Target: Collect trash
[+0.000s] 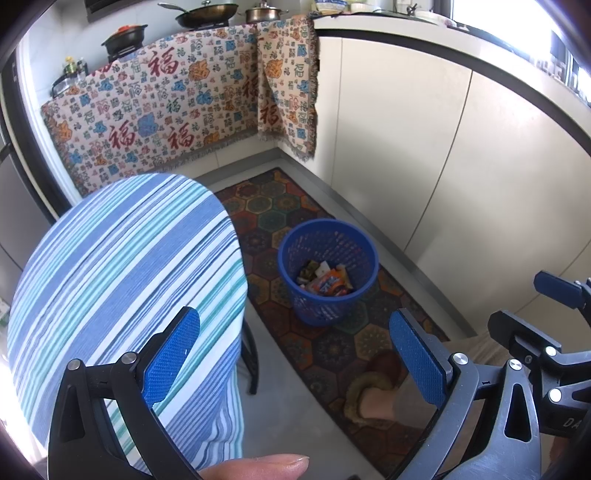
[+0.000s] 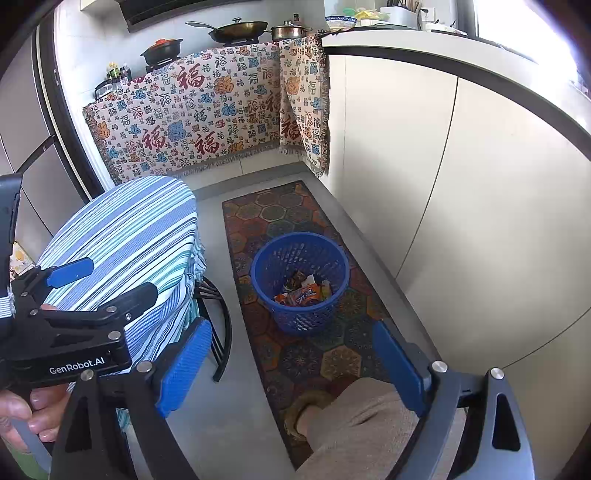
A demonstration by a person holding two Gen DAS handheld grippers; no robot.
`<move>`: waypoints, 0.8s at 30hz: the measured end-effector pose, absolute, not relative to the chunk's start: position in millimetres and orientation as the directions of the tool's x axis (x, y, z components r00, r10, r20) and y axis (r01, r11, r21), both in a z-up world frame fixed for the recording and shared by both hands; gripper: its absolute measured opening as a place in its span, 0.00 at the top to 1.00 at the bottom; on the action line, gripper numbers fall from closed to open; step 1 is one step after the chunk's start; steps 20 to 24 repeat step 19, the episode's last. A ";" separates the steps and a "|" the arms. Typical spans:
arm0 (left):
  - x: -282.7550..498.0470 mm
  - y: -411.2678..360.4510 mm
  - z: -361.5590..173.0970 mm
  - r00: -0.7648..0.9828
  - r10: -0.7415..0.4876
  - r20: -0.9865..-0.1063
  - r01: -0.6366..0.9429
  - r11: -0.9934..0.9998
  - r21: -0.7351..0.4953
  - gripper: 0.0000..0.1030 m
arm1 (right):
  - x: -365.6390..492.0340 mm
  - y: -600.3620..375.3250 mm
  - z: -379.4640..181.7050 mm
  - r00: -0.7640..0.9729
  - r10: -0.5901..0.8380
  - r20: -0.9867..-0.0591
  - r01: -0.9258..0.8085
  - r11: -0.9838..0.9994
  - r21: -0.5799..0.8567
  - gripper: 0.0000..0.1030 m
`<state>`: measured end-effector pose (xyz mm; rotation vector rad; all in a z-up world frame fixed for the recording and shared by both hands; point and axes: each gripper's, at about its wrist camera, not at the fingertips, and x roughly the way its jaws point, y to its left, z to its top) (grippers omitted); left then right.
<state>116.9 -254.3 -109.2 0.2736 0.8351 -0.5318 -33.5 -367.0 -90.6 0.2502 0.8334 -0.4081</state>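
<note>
In the right wrist view, the left tool (image 2: 70, 291) enters at the lower left edge, its black body printed "GenRobot.AI" in white; its blue pads stand apart with nothing between them. Just right of it is a round surface (image 2: 125, 236) under a blue, teal and white striped cloth, bare on top as far as the view shows. Behind it, across the upper left and centre, a cream blanket (image 2: 207, 114) hangs over the stove counter, printed again and again with the red Chinese character "福" among smaller blue and orange motifs. Pots and a pan (image 2: 236, 29) sit along the top.

At the centre of the frame a blue mesh bin (image 2: 301, 282) stands on a hexagon-patterned rug (image 2: 295, 354) on the floor. The trash (image 2: 303, 293) lies inside the bin: crumpled wrappers, orange and white, with print too small to read. The right tool (image 2: 291, 369) fills the bottom of the frame, its two blue pads spread wide and empty, the bin showing between them. White cabinet doors (image 2: 461, 206) take up the right side.

In the left wrist view, the left tool (image 1: 295, 365) is likewise wide open and holds nothing, and the right tool (image 1: 546, 302) shows at the right edge.
</note>
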 end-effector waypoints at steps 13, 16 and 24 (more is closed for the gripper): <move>116.6 -248.4 -111.6 0.542 -0.345 -0.766 0.555 0.831 0.018 0.01 | -33.4 -371.8 -96.8 0.591 -0.253 -0.766 0.452 0.890 0.055 0.12; 117.9 -242.1 -110.2 0.551 -0.349 -0.758 0.544 0.839 0.009 0.01 | -31.7 -371.9 -96.8 0.589 -0.253 -0.768 0.452 0.890 0.053 0.12; 119.7 -234.5 -107.8 0.563 -0.349 -0.749 0.532 0.847 0.005 0.01 | -27.5 -370.5 -98.2 0.583 -0.254 -0.772 0.451 0.891 0.047 0.12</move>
